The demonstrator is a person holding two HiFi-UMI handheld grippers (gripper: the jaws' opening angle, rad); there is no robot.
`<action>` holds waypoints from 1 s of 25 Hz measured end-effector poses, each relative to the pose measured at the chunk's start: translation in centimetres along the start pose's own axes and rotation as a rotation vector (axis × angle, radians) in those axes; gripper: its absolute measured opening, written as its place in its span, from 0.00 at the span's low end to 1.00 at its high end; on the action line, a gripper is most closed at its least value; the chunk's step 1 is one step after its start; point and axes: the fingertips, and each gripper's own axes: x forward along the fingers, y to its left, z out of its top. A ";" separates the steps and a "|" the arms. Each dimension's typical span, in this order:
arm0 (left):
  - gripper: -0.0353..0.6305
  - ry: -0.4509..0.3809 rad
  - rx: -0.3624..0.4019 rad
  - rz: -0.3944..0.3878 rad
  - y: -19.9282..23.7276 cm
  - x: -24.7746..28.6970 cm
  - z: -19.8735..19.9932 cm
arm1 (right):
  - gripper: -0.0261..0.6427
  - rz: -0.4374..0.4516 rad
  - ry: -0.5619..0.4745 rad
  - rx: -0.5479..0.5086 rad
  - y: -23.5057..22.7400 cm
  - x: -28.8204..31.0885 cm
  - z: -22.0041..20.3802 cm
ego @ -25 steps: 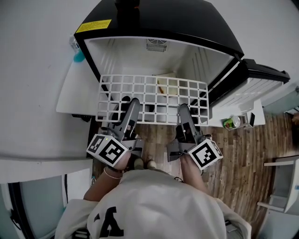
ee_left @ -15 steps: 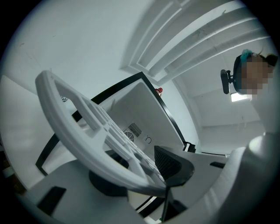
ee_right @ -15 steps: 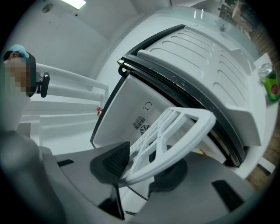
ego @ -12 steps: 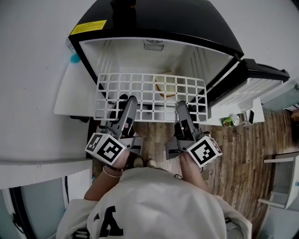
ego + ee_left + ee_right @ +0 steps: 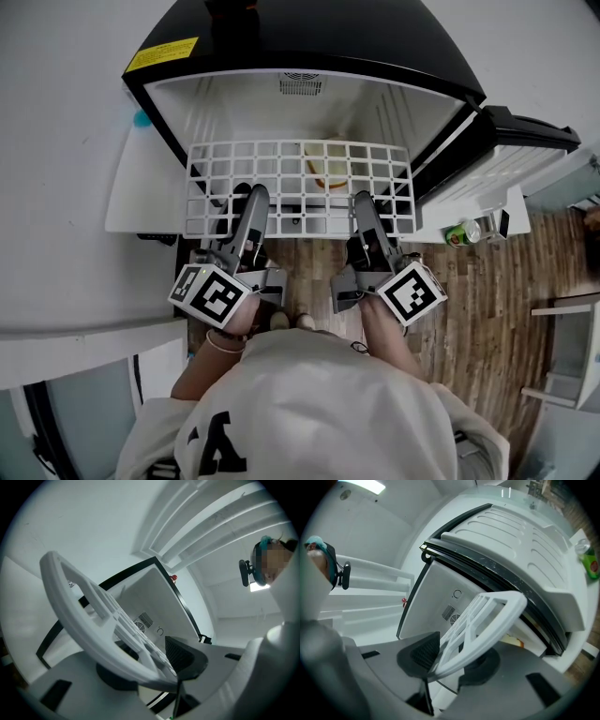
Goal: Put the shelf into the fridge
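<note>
Black fridge [image 5: 309,37] ahead: left gripper [image 5: 248,202] and right gripper [image 5: 364,208], just tightening, clamp the white lattice shelf [image 5: 300,155].

The sweatshirt [image 5: 309,408] is pale with a black letter [image 5: 217,448]; a thin band [image 5: 216,348] circles one wrist. Left gripper [image 5: 253,195] and right gripper [image 5: 364,201] are grey with black-and-white marker cubes [image 5: 208,295].
</note>
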 end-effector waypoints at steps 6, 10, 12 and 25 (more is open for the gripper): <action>0.31 0.000 -0.011 0.004 -0.1 0.4 0.1 | 0.25 -0.008 -0.005 0.011 -0.2 0.4 0.4; 0.31 0.001 -0.014 0.005 0.0 0.6 0.2 | 0.25 -0.008 -0.007 0.006 -0.2 0.6 0.5; 0.31 0.001 -0.015 0.005 0.1 0.7 0.3 | 0.25 -0.010 -0.008 0.006 -0.2 0.7 0.5; 0.31 0.031 -0.004 -0.012 0.5 1.6 0.4 | 0.25 -0.033 -0.019 -0.041 0.0 1.4 0.5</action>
